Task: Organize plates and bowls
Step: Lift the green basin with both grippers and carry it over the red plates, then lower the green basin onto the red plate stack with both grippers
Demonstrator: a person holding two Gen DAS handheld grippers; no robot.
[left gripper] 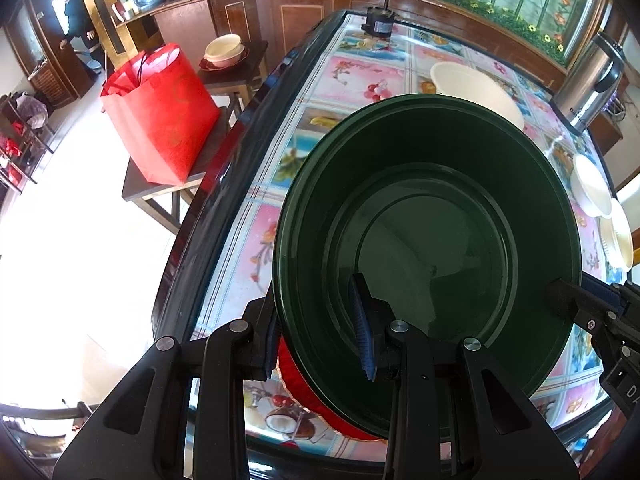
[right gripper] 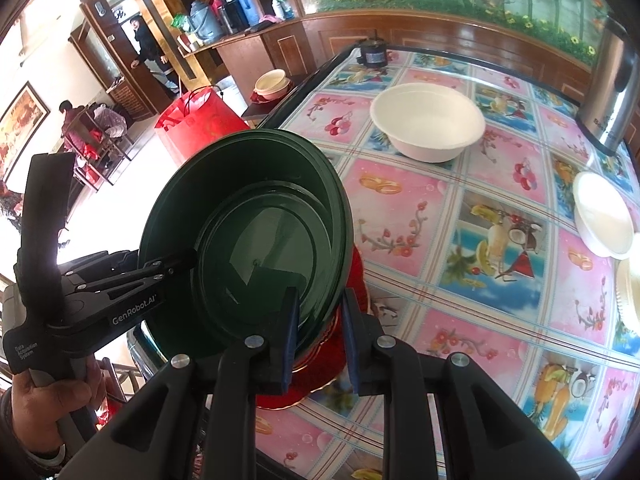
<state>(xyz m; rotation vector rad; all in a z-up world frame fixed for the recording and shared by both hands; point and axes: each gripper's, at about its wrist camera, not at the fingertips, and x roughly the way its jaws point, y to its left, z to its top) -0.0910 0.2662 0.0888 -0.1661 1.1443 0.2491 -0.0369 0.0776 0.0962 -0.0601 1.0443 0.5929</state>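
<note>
Fingers point(left gripper: 362, 332): both my pairs pinch the green bowl's point(left gripper: 432, 208) rim, left and right.
Below: red plate point(right gripper: 320, 384) on the counter point(right gripper: 480, 240), right under my bowl.

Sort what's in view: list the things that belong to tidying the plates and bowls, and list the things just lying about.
Belongs to the job:
green bowl, gripped at its rim by the left claw and right claw
red plate beneath it
large white bowl
small white bowl

Just lying about:
steel flask
red bag
black motor
</note>
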